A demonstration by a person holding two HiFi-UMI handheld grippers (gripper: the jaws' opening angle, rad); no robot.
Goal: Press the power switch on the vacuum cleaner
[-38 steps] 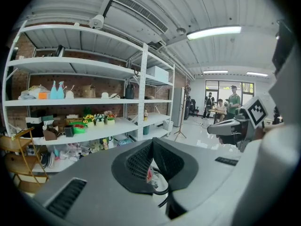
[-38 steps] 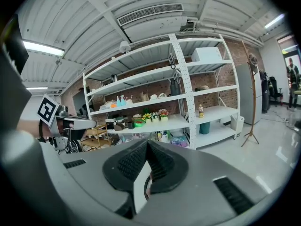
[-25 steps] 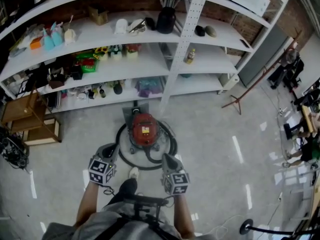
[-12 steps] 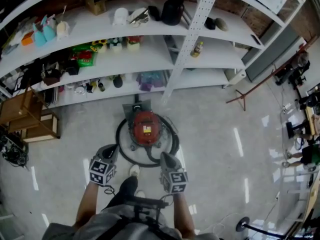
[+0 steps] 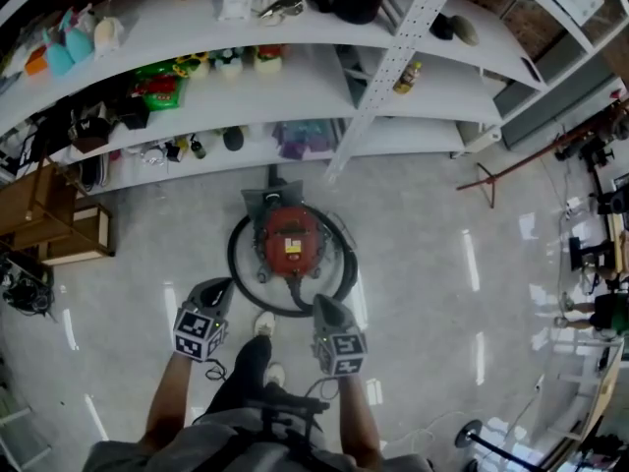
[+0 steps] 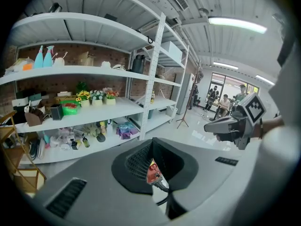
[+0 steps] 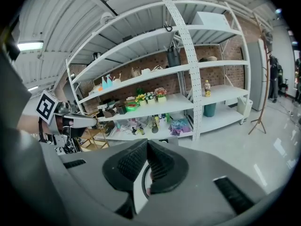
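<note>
Floor (image 5: 423, 264): vacuum cleaner (image 5: 288, 244) ahead, between left tongs (image 5: 218, 285), right tongs (image 5: 324, 303).

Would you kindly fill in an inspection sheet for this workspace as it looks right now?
Surface: pale glossy floor.
Job's things: red vacuum cleaner on the floor, black hose looped round it; switch not discernible.
Clutter: shelves crowded with bottles, flowers and boxes.
Grippers: left gripper and right gripper shut, empty, short of the vacuum cleaner.
Cables: faint thin cord on the floor, lower right.
Surroundings: wooden stand at left; people far right.
</note>
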